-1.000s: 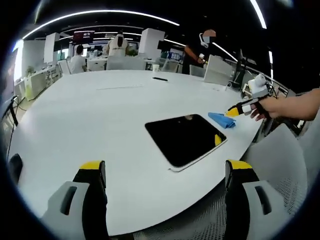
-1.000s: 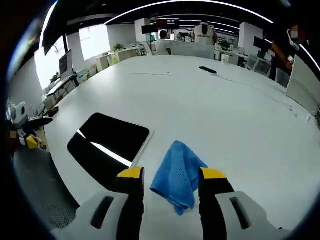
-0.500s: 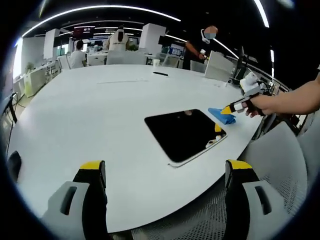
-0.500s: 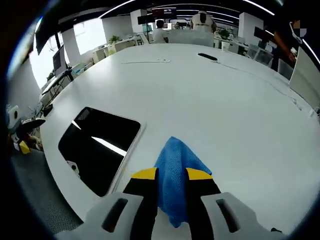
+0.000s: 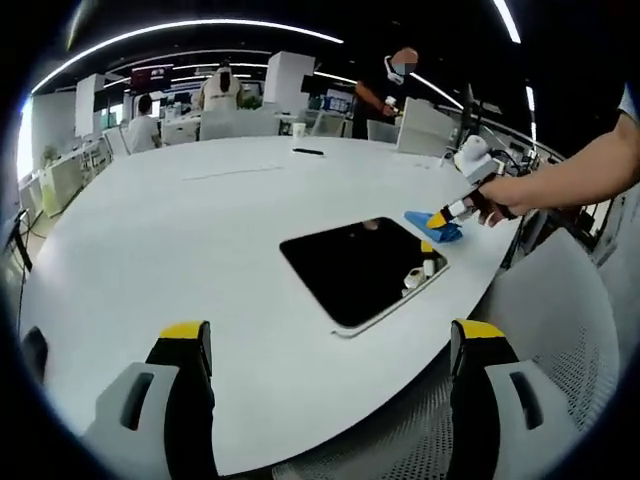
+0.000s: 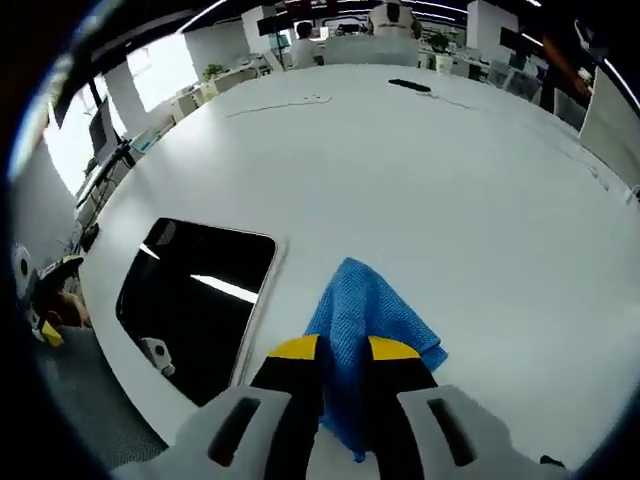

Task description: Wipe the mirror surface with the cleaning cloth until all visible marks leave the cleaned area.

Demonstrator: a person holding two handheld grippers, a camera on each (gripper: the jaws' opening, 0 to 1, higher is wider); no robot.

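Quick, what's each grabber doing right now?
Left gripper: open, holding nothing.
Right gripper: shut on the blue cloth, beside the mirror.

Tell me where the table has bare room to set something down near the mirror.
Bare white table spreads wide beyond the mirror, from its far edge up to the small dark object lying near the far side. The strip between the mirror and the near table rim is narrow. It is crowded beside the mirror where the right gripper pinches the blue cloth.

I see a wide white table [image 5: 180, 230] — a black remote [image 5: 308, 152] lies far across it. People [image 5: 142, 122] sit beyond, and one stands [image 5: 385, 85].
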